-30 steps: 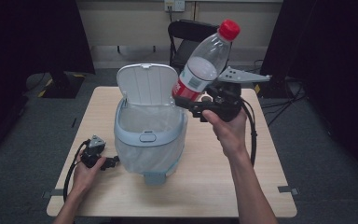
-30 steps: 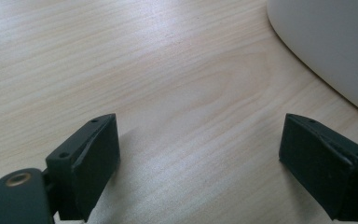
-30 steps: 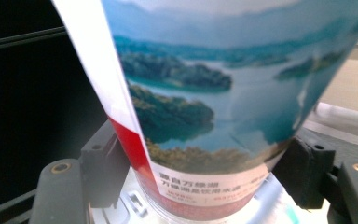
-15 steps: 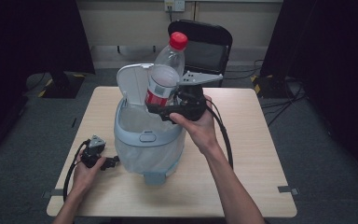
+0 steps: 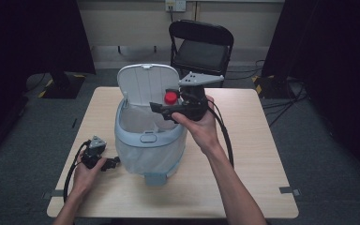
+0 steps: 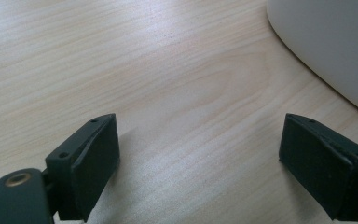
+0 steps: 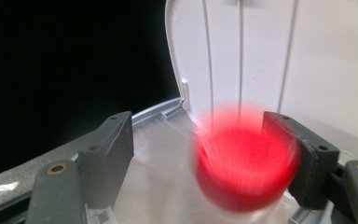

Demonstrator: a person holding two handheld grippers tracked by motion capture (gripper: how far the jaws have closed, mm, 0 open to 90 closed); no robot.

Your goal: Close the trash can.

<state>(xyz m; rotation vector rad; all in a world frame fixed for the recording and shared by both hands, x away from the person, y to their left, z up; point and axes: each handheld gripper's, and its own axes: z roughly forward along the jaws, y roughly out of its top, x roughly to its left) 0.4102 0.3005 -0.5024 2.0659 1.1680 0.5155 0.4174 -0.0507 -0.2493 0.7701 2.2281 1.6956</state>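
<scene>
Bottle upright at frame centre, dropping cap-up into bin. Right gripper jaws apart, cap between. Left gripper open, empty.

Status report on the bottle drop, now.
Right gripper open above bin, lid up. Bottle between the jaws, red cap up, blurred, not gripped. Left gripper open, on table. Nothing obstructing.
</scene>
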